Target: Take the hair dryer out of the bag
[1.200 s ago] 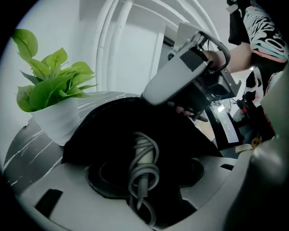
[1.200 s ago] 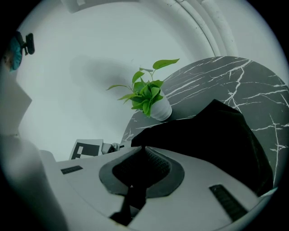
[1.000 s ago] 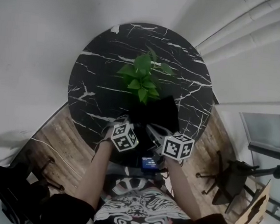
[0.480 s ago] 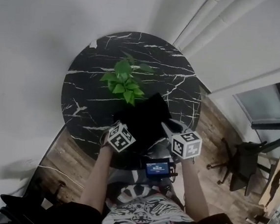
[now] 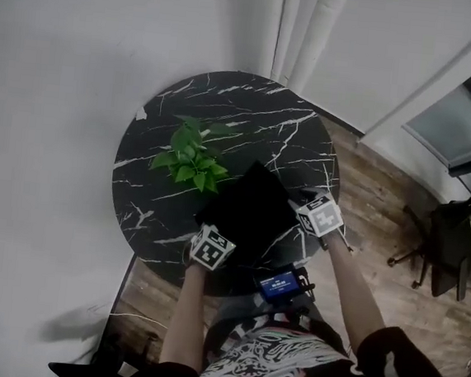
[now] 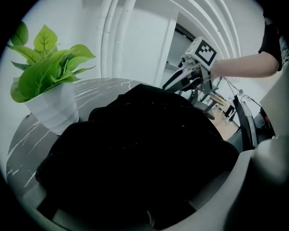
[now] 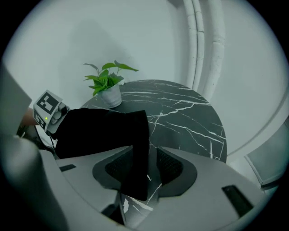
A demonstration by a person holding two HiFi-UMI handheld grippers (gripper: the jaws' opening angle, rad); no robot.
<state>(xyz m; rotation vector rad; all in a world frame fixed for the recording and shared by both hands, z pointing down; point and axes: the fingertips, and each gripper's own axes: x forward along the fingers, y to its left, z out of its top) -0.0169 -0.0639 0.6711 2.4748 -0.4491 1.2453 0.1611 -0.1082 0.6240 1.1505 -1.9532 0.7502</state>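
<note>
Sitting on the round black counter (image 5: 251,110), the black bag (image 5: 250,210) lies flat, just beside the potted plant (image 5: 190,158). Your left claw (image 5: 211,241) grips the bag's near side, and the dark cloth fills the gap between its jaws. Your right claw (image 7: 143,169) has just been opening. Its jaws stand apart, with a corner of the bag between them.

Overhead, plus two close above table (image 5: 252,102)
</note>
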